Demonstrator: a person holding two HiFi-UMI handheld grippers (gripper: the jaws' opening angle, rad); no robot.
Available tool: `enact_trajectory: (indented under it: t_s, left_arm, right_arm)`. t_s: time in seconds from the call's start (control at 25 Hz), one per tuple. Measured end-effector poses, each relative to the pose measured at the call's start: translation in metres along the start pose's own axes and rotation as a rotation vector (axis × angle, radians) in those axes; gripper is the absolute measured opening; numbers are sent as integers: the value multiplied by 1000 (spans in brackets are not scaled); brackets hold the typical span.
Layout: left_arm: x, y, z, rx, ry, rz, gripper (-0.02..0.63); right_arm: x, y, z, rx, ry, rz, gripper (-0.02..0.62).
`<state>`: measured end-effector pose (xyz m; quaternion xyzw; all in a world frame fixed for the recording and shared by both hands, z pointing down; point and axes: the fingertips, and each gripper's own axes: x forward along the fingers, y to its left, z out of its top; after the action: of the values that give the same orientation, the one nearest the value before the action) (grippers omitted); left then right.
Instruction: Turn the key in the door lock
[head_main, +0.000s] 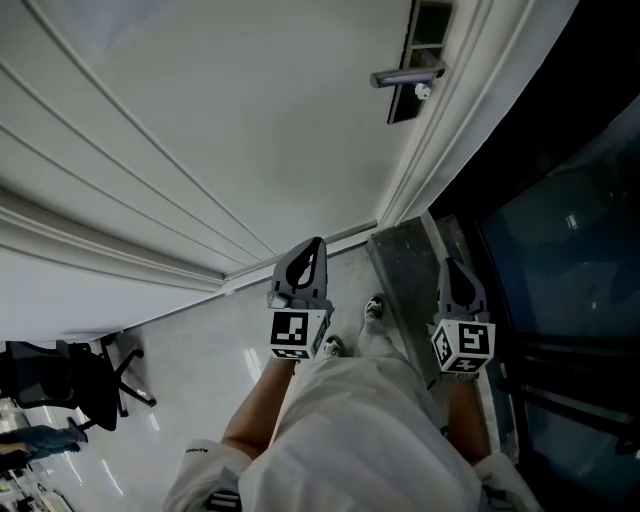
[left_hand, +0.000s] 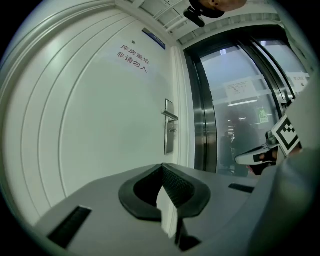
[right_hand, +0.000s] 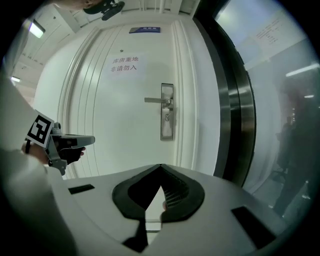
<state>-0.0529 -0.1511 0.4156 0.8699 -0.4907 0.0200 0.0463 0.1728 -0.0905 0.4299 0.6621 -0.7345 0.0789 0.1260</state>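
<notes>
Left gripper (head_main: 310, 245) and right gripper (head_main: 447, 265) both have jaws pressed together on nothing; I hold them side by side, well short of the white door (right_hand: 115, 130). Far ahead, the door lock (right_hand: 167, 118) sits just below the lever handle (right_hand: 159, 100).

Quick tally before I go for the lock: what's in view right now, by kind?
Grippers: 2, left gripper and right gripper
Door: 1
Handle: 1
Signs on the door: 2, paper sign and blue plaque
Chair: 1
Total: 7
</notes>
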Motion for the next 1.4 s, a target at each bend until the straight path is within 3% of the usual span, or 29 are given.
enact_trajectory:
  t_s: [0.24,0.64,1.0,1.08,1.4]
  left_arm:
    - [47,4,17,6,-11,12,6]
    - [95,18,47,25,-32,44,6]
    - [112,27,63,33,-40,83,6]
    - [113,28,65,35,-37,89,6]
    - [112,36,64,29,-28,106,6]
  right_arm:
    - [51,-21,43,-160,-39,19,-2]
    - [126,-34,124,-517,-91,21,-2]
    - [181,-23,164,-950,-65,-24,-2]
    - [192,-19,167,-1010,-41,-15,52]
    - [222,-14,174,-1232,1,-43,124]
